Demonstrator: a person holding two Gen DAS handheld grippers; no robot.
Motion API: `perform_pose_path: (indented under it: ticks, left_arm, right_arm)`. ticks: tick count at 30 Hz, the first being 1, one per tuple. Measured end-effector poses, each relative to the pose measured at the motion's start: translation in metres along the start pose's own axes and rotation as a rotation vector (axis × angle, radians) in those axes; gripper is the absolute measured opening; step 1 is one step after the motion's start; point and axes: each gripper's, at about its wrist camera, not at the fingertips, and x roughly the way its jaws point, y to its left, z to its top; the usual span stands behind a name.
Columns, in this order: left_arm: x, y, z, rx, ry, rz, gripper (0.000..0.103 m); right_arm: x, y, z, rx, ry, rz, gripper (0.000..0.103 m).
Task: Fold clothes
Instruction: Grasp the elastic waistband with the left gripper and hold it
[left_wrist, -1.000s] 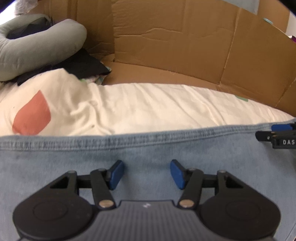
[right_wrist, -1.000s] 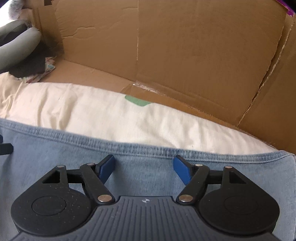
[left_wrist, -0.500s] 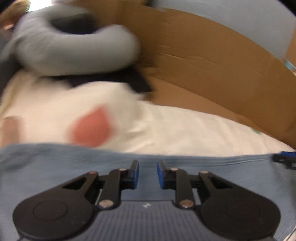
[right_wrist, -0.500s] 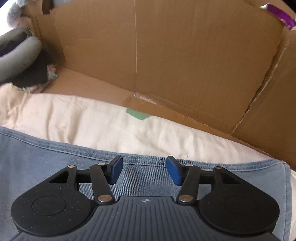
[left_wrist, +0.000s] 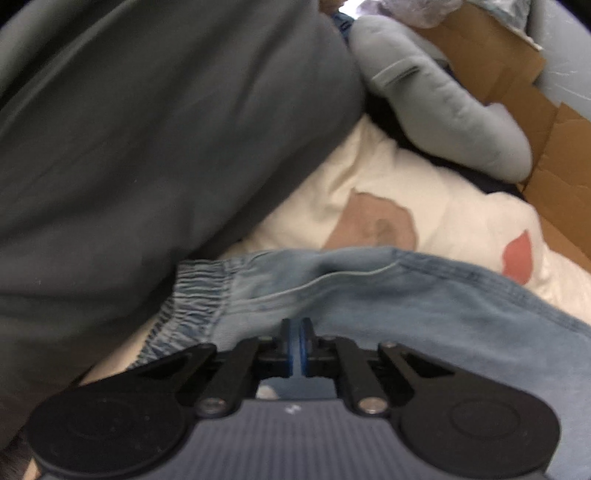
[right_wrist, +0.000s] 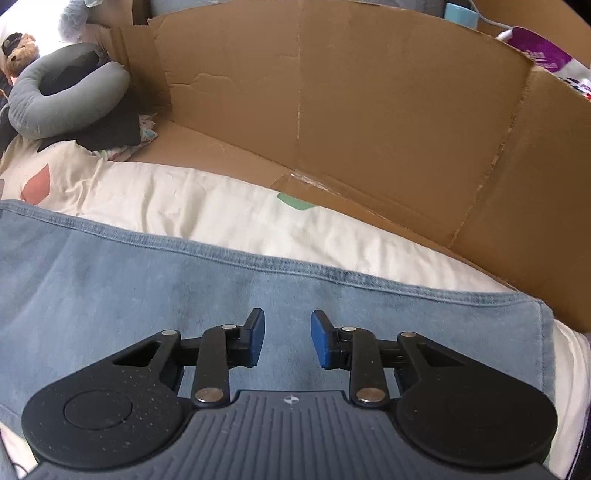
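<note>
The black right gripper (right_wrist: 287, 341) with blue pads hovers over a flat light-blue denim garment (right_wrist: 110, 288), its jaws apart. The denim lies on a cream sheet (right_wrist: 207, 206). Behind stands a brown cardboard wall (right_wrist: 369, 110); a grey U-shaped cushion (right_wrist: 62, 99) sits far left.

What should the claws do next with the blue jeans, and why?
Probably close the right claw on the jeans. Its fingers are open over flat denim, while the left claw is already shut on a raised bunch near the stretchy waistband. Both ends need holding before folding.
</note>
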Motion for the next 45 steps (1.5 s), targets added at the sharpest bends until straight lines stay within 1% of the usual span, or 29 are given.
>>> perform_pose_path:
  ticks: [2,6,8,12,13,16,18,20,22,25,29,37,40,42,45]
  left_arm:
    - [0.005,0.003,-0.002,0.001,0.005,0.002,0.001]
    - [0.021,0.008,0.001,0.002,0.012,-0.006,0.001]
    - [0.03,0.012,0.004,-0.013,0.019,0.001,0.001]
    - [0.053,0.018,0.009,-0.042,0.049,-0.018,0.001]
    - [0.059,0.02,0.01,-0.049,0.056,-0.023,0.003]
    - [0.07,0.024,0.015,-0.065,0.071,-0.042,0.003]
    - [0.07,0.028,0.02,-0.07,0.089,-0.057,0.003]
    - [0.061,0.028,0.023,-0.039,0.097,-0.069,0.003]
    - [0.047,0.029,0.026,0.0,0.09,-0.086,0.003]
    - [0.028,0.035,0.03,0.022,0.073,-0.095,0.003]
    - [0.023,0.04,0.033,0.036,0.07,-0.096,0.003]
    - [0.06,0.038,0.03,0.058,0.112,-0.039,0.003]
    - [0.074,0.04,0.028,0.05,0.123,-0.032,0.003]
    - [0.078,0.04,0.029,0.062,0.121,-0.025,0.003]
    - [0.077,0.037,0.037,0.087,0.145,-0.021,0.003]
  right_arm:
    - [-0.007,0.0,-0.005,-0.021,0.012,0.002,0.035]
    - [-0.025,-0.001,-0.015,-0.046,0.04,0.01,0.035]
    - [-0.033,-0.001,-0.021,-0.05,0.053,0.012,0.035]
    - [-0.043,0.0,-0.038,-0.05,0.097,0.019,0.035]
    - [-0.043,0.001,-0.043,-0.052,0.111,0.021,0.035]
    - [-0.039,0.003,-0.062,-0.058,0.166,0.028,0.035]
    - [-0.03,0.003,-0.076,-0.057,0.214,0.022,0.035]
    - [-0.022,0.0,-0.088,-0.05,0.245,0.015,0.035]
    - [-0.018,-0.004,-0.097,-0.033,0.255,0.014,0.035]
    - [-0.017,-0.005,-0.102,-0.024,0.251,0.014,0.035]
    - [-0.015,-0.002,-0.105,-0.031,0.253,0.008,0.036]
    - [-0.017,-0.004,-0.105,-0.029,0.245,0.006,0.036]
    - [-0.016,-0.003,-0.107,-0.039,0.237,0.003,0.036]
    - [-0.015,-0.003,-0.108,-0.056,0.236,0.0,0.036]
    - [-0.012,-0.002,-0.107,-0.072,0.236,-0.008,0.037]
